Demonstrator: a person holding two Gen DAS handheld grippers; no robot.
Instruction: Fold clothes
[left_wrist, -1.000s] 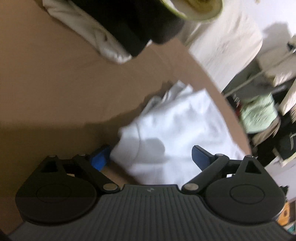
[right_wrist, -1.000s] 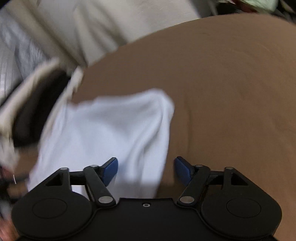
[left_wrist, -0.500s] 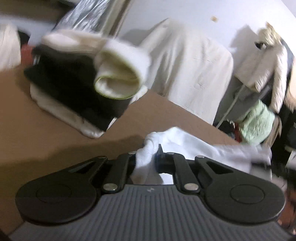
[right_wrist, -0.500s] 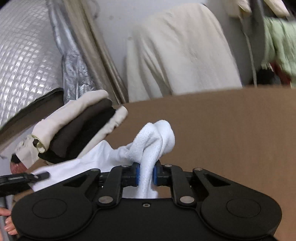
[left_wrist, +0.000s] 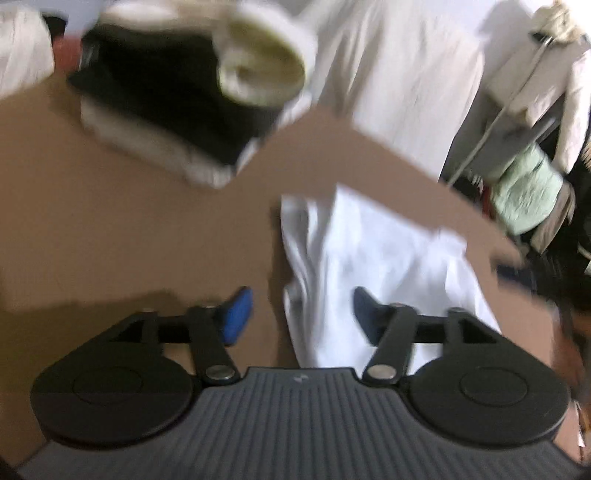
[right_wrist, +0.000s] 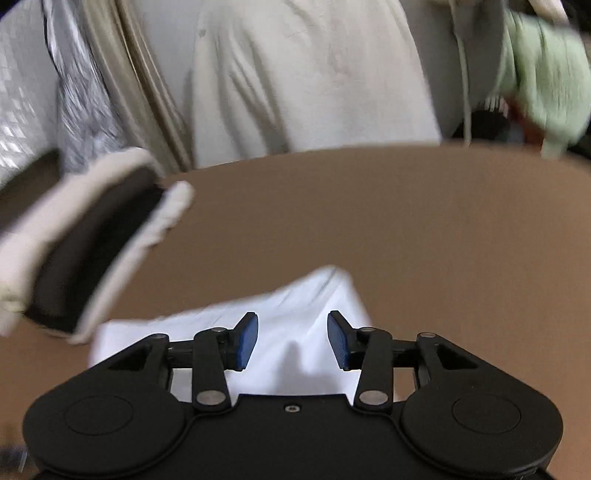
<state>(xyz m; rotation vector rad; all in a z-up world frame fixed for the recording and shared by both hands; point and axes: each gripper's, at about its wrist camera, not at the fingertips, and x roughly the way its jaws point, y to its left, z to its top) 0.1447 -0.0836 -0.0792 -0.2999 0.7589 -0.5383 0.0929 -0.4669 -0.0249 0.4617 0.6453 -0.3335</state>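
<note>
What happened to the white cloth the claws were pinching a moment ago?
Both claws let it go. The left claw and right claw are opening, pads clear of the white cloth, which now lies on the brown table instead of bunched up between them. The folded pile stayed in its place.

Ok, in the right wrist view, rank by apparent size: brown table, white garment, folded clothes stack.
1. Brown table, clearly largest.
2 and 3. White garment and folded clothes stack look alike; the gripper hides part of the garment, so unranked.
</note>
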